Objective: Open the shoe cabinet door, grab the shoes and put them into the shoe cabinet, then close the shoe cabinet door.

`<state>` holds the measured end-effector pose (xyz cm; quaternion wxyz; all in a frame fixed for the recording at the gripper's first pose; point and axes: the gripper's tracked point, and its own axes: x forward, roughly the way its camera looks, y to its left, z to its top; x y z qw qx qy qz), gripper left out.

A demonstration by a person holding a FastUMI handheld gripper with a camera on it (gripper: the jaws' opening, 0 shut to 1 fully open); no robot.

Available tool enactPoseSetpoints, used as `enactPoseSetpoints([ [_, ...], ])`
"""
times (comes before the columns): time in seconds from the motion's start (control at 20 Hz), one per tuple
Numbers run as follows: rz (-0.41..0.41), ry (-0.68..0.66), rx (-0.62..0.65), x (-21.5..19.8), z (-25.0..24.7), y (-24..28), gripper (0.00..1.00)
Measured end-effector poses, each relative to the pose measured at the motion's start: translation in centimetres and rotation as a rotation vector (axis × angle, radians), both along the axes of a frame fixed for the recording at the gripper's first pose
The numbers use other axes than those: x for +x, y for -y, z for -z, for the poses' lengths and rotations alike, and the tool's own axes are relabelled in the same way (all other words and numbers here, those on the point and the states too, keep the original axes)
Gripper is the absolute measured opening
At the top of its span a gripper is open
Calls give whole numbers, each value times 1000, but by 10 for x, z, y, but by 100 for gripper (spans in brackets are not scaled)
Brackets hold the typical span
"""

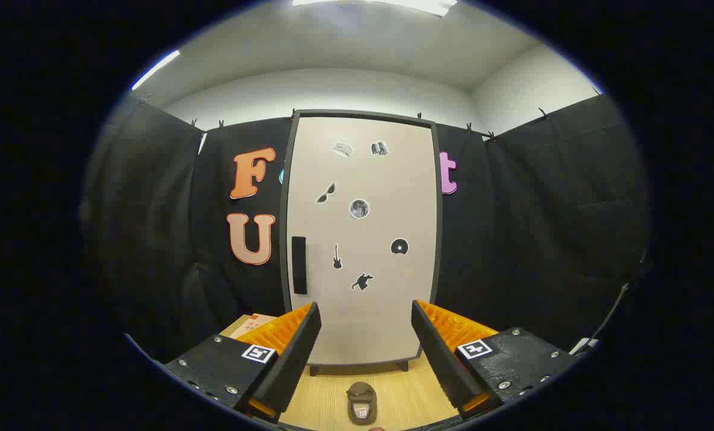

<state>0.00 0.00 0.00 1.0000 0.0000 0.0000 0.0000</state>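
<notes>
A tall shoe cabinet (362, 239) stands ahead against the black cloth, its pale door shut and dotted with small stickers. A dark vertical handle (299, 264) sits on the door's left side, a little above my left finger. A brown shoe (362, 402) lies on the wooden floor in front of the cabinet, low down between my two fingers. My gripper (366, 314) is open, fingers spread wide with nothing between them, and it hangs well short of the door.
A cardboard box (250, 326) rests on the floor left of the cabinet, partly hidden behind my left finger. Black cloth walls close in on both sides. The wooden floor (327, 398) stretches from the cabinet's feet toward me.
</notes>
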Motion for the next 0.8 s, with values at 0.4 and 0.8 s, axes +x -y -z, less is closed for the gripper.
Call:
enactPoseSetpoints([
  [0.4,-9,-16,-9,3,3,-7,95],
  [0.8,-20,-21,-5,3,4,-16,95],
])
